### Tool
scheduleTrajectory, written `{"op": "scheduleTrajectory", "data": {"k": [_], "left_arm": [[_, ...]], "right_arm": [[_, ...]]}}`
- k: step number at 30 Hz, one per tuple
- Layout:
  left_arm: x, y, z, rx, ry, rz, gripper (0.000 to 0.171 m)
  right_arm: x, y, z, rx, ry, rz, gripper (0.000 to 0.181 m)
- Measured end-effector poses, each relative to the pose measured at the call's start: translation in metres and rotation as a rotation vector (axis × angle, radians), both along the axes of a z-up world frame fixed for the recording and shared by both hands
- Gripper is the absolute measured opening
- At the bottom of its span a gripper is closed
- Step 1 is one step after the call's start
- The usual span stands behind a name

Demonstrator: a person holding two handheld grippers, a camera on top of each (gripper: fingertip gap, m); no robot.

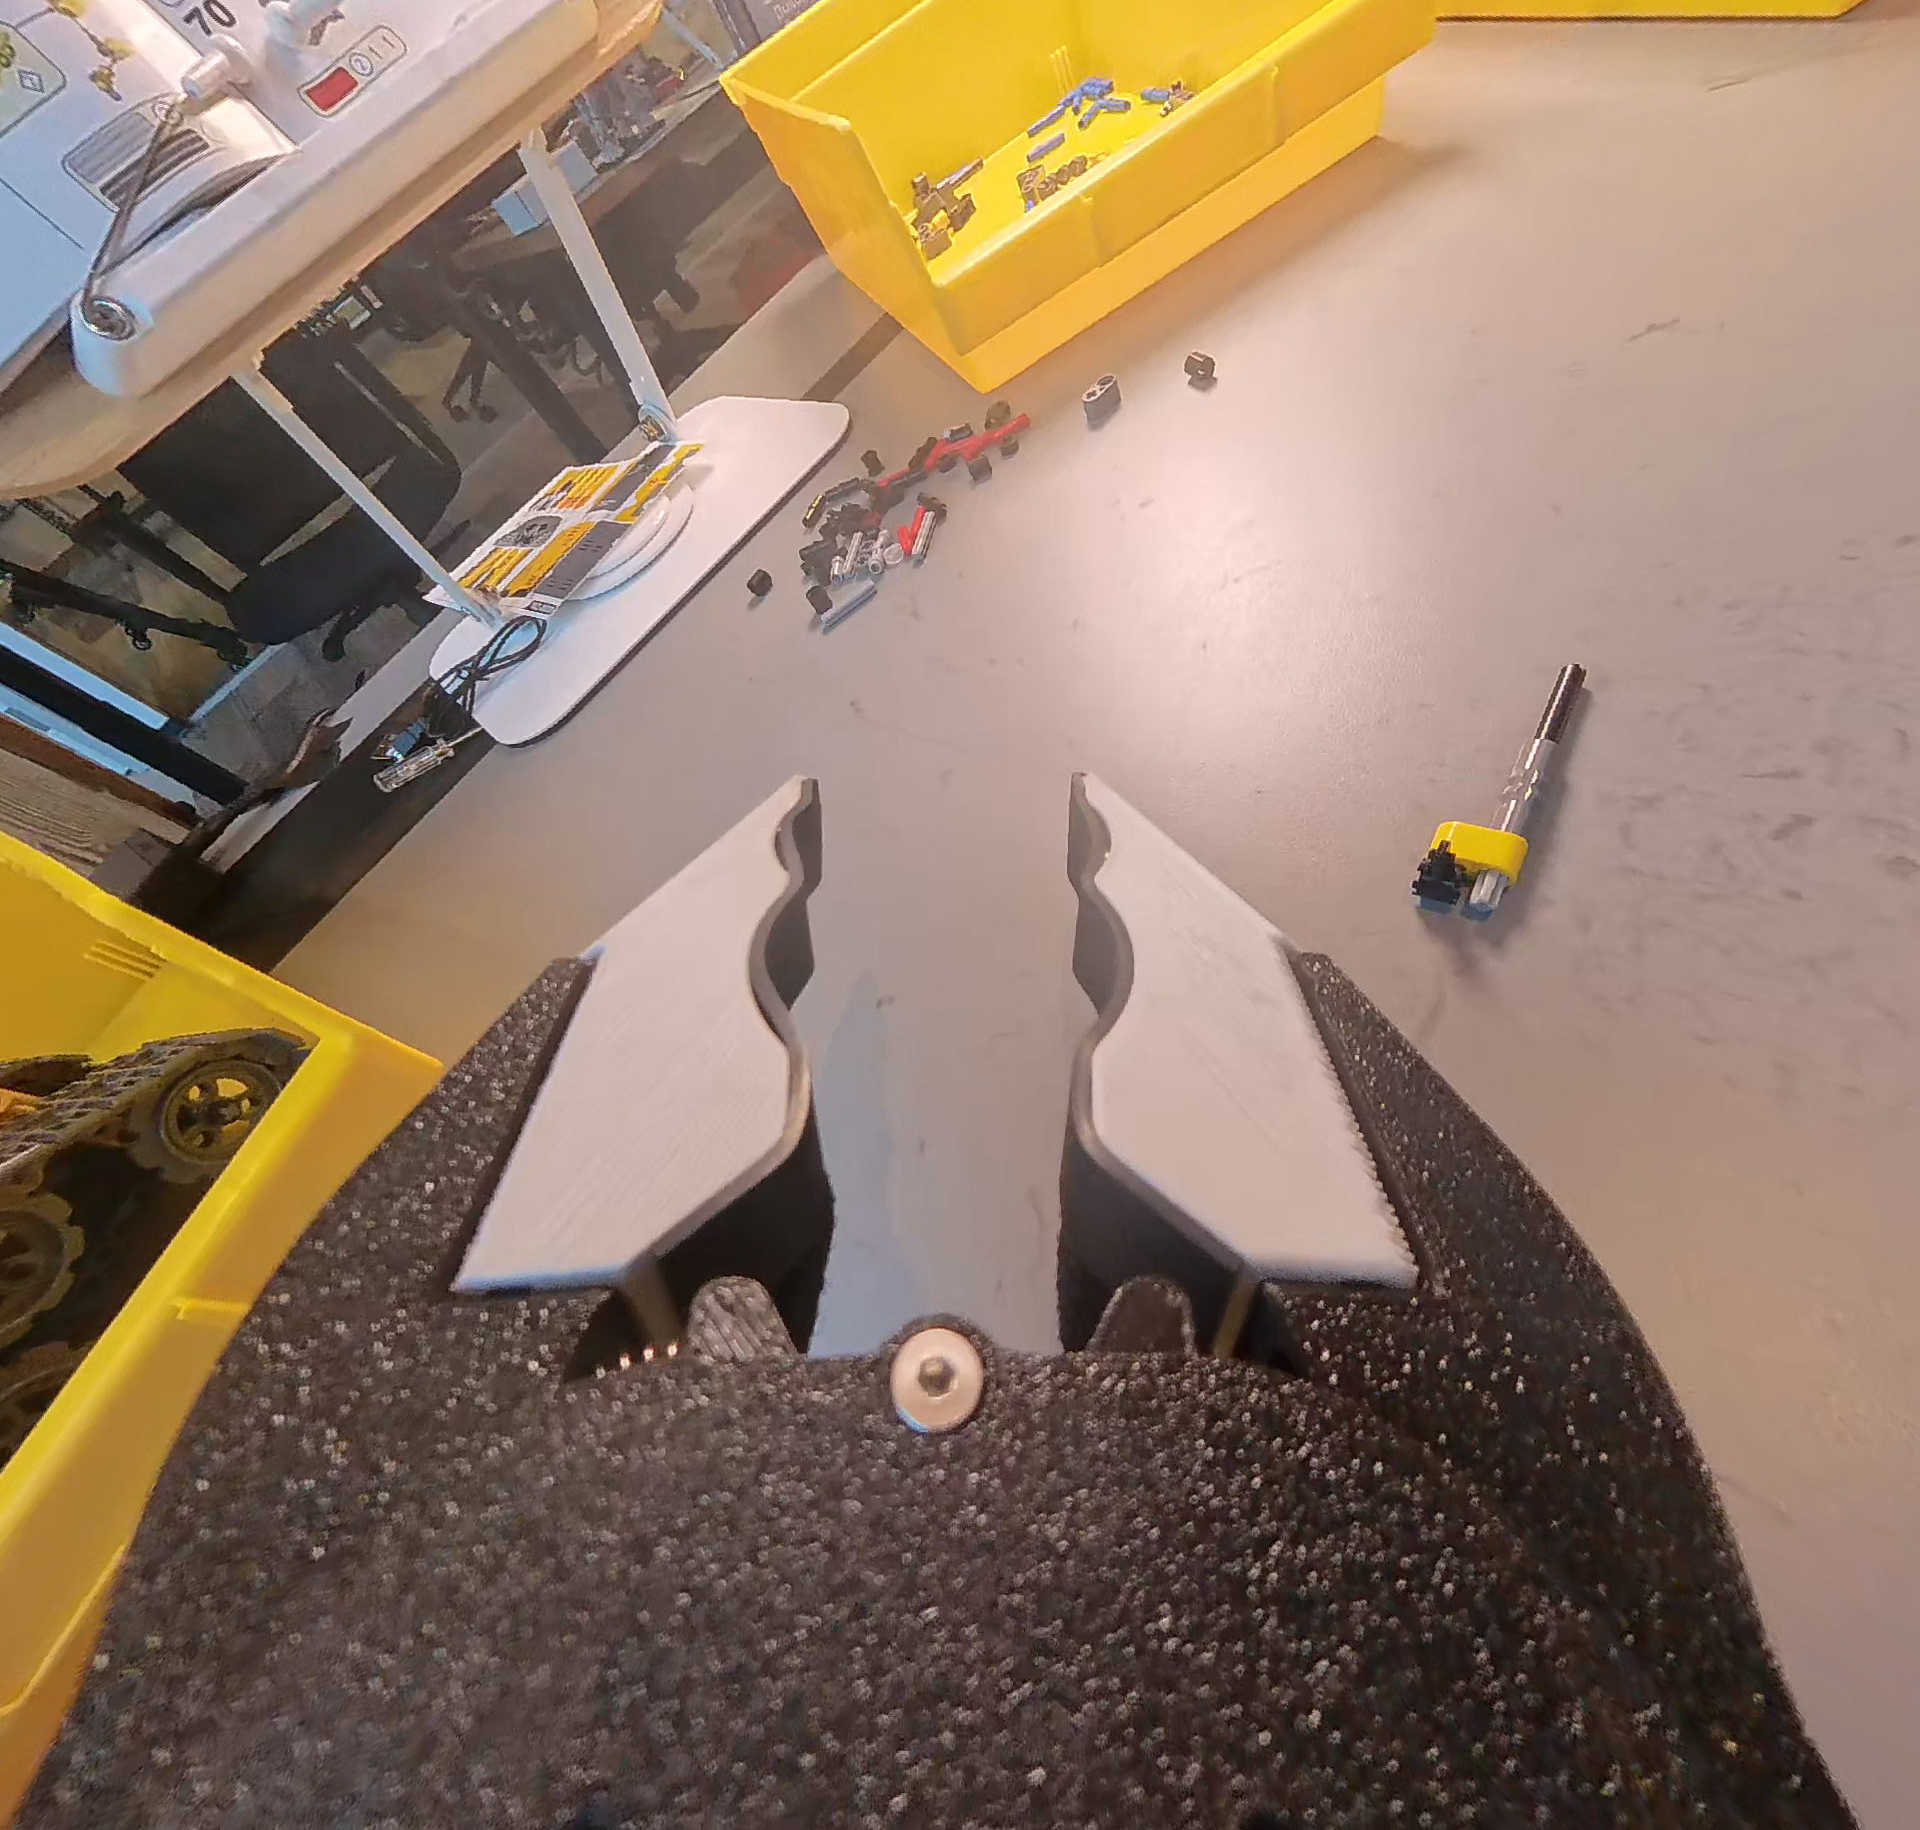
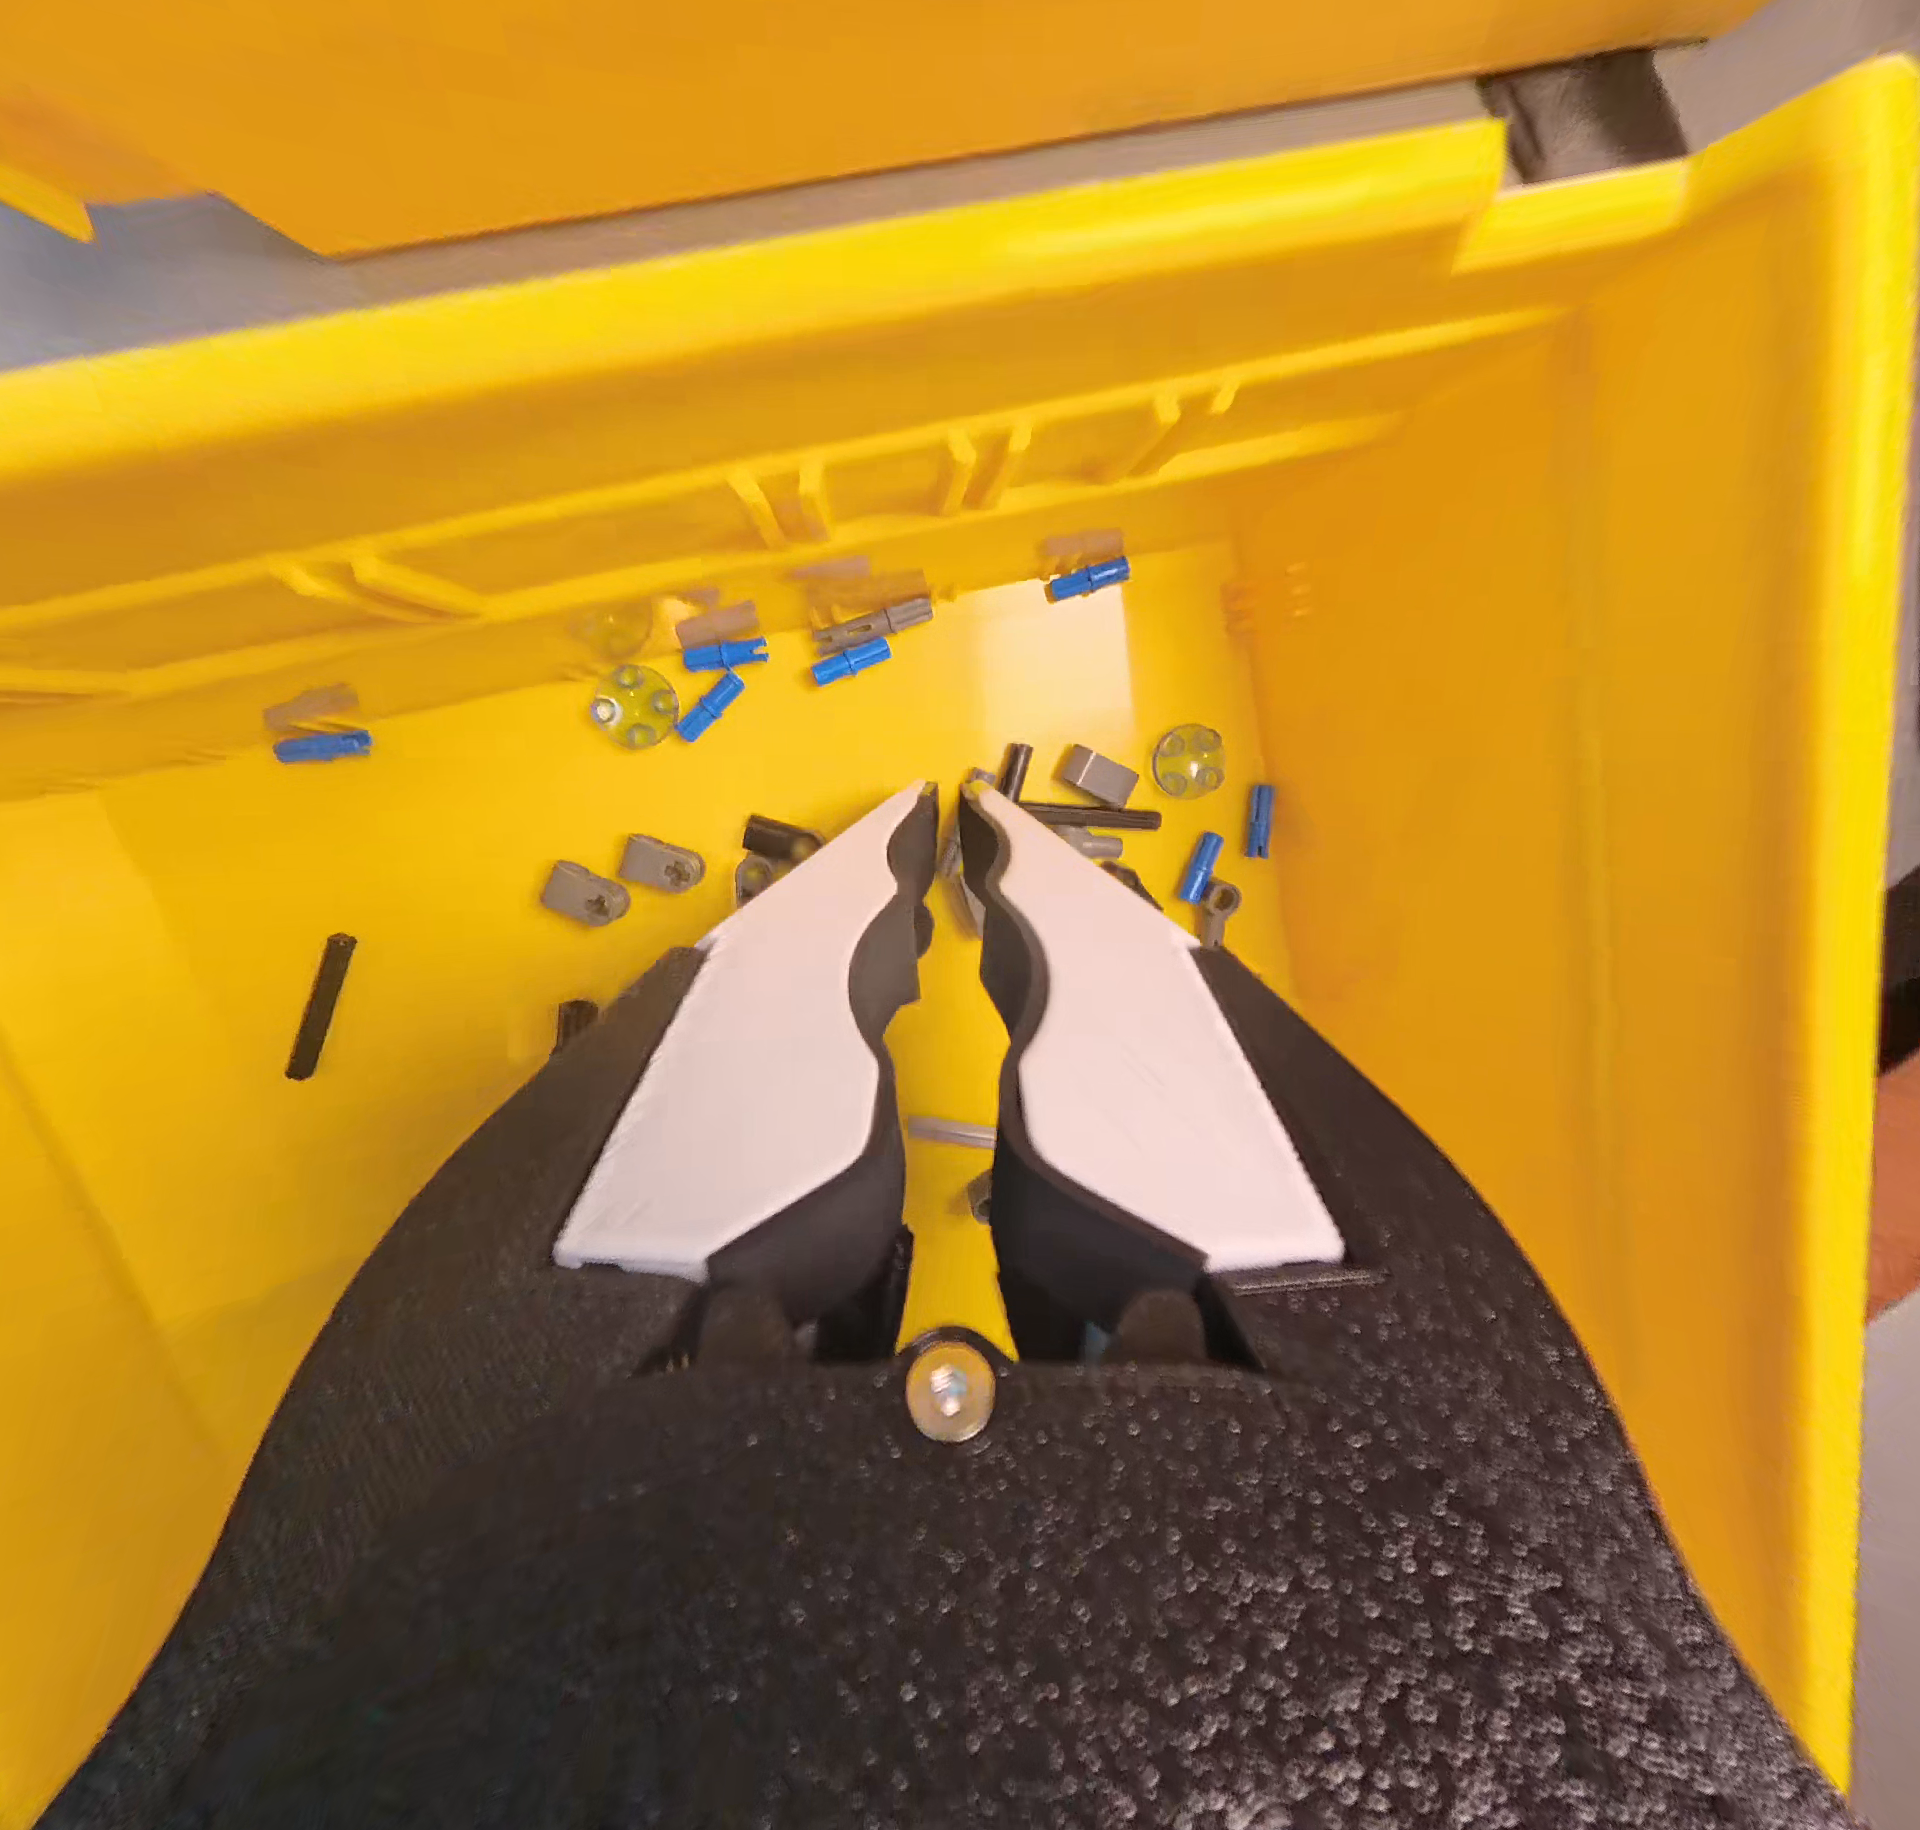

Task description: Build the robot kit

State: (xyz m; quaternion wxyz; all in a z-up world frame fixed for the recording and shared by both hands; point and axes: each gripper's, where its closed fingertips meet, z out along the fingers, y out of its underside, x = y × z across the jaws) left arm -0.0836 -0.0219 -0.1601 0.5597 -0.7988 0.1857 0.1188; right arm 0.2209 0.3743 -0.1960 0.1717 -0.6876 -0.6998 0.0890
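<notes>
My left gripper (image 1: 943,793) hovered with its fingers apart over the bare grey table (image 1: 1351,554), holding nothing. A yellow-capped metal tool (image 1: 1496,814) lay to its right; loose small parts (image 1: 894,523) and a yellow bin (image 1: 1091,149) sat farther ahead.

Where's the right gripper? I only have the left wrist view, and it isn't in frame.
Observer: The right gripper is reaching down inside a yellow bin, its tips just above the bin floor among loose building pieces.
Operator: Open or shut? Holding anything?
Observer: The jaws are almost together, with only a thin gap at the tips. Small dark and grey pieces lie right at the tips, but I can't tell whether one is pinched.
Operator: What's nearest to it?
Observer: A black axle and a grey block lie just right of the tips, and blue pins are farther back by the wall.
</notes>
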Motion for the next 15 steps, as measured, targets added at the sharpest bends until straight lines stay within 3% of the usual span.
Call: {"op": "scheduleTrajectory", "data": {"k": [3,6,15], "left_arm": [[0.001,0.000,0.000,-0.001,0.006,-0.002,0.047],[0.001,0.000,0.000,0.000,0.009,-0.004,0.047],[0.002,0.000,-0.001,-0.005,0.012,-0.007,0.046]], "right_arm": [[-0.020,-0.015,0.008,-0.064,0.106,0.037,0.009],[-0.022,-0.023,-0.002,-0.095,0.077,0.063,0.019],[-0.025,-0.018,-0.013,-0.148,0.108,0.022,0.015]]}}
